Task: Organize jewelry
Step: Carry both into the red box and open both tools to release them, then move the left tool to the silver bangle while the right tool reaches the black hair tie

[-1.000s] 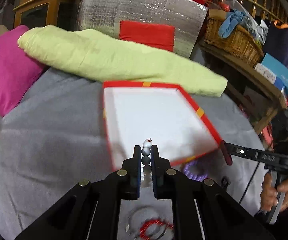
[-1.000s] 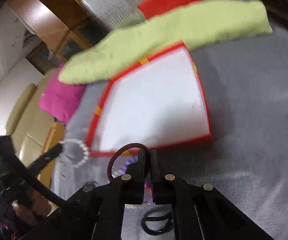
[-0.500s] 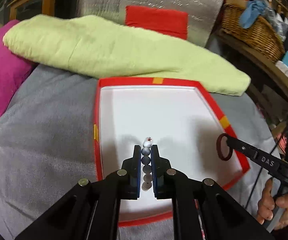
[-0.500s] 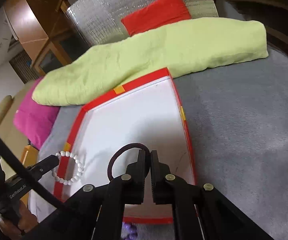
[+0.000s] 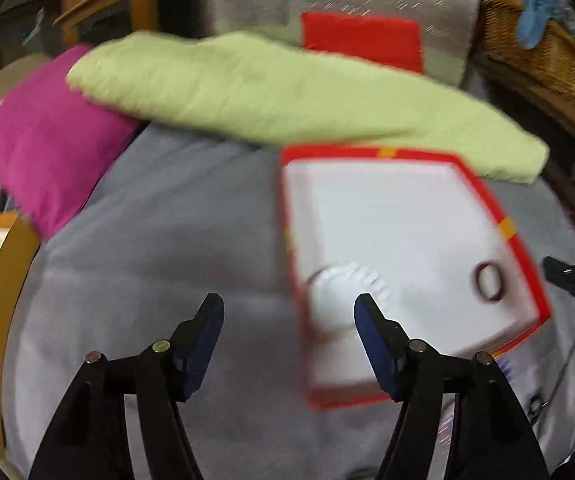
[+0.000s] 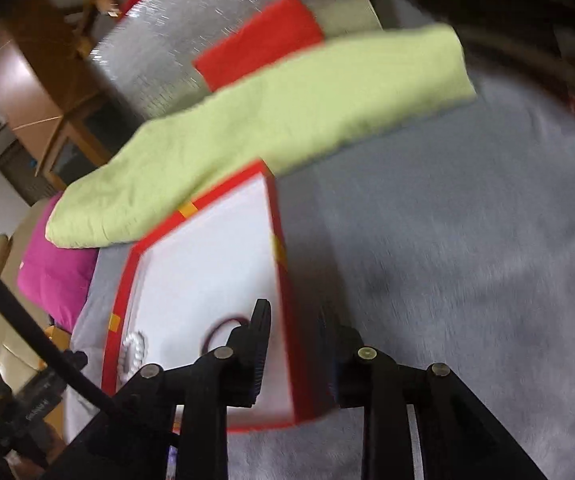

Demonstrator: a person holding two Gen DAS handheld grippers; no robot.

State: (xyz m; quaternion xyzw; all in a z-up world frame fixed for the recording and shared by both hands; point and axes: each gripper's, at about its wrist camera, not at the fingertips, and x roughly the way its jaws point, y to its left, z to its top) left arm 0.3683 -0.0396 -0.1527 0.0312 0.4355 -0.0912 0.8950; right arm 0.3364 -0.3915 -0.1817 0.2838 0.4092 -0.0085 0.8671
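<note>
Both pieces of jewelry lie inside the red-rimmed tray (image 5: 525, 256) on the grey-covered surface (image 5: 159, 240) (whether bed or desk under the cloth cannot be told). The left hand-held gripper (image 5: 289, 312) has just been opening; its jaws stand wide apart with nothing between them, and the white bead bracelet (image 5: 343, 292) rests on the white tray floor at the near left corner, just ahead of the right-hand jaw tip. The right hand-held gripper (image 6: 293, 312) has also just been opening; its jaws are partly apart and hold nothing, straddling the tray's right rim, while the dark red ring-shaped band (image 5: 489, 286) lies flat on the tray floor just beside its left jaw. Both pieces appear released and free of the pads, though blur softens the bracelet's outline. In the right wrist view the bracelet (image 6: 131, 354) sits against the tray's left rim, well apart from the band (image 6: 223, 330). Judged from this layout, the placing step looks complete, and the coming move is a withdrawal: each hand-held gripper must back away toward the camera side without dragging the piece lying nearest its own jaw.
</note>
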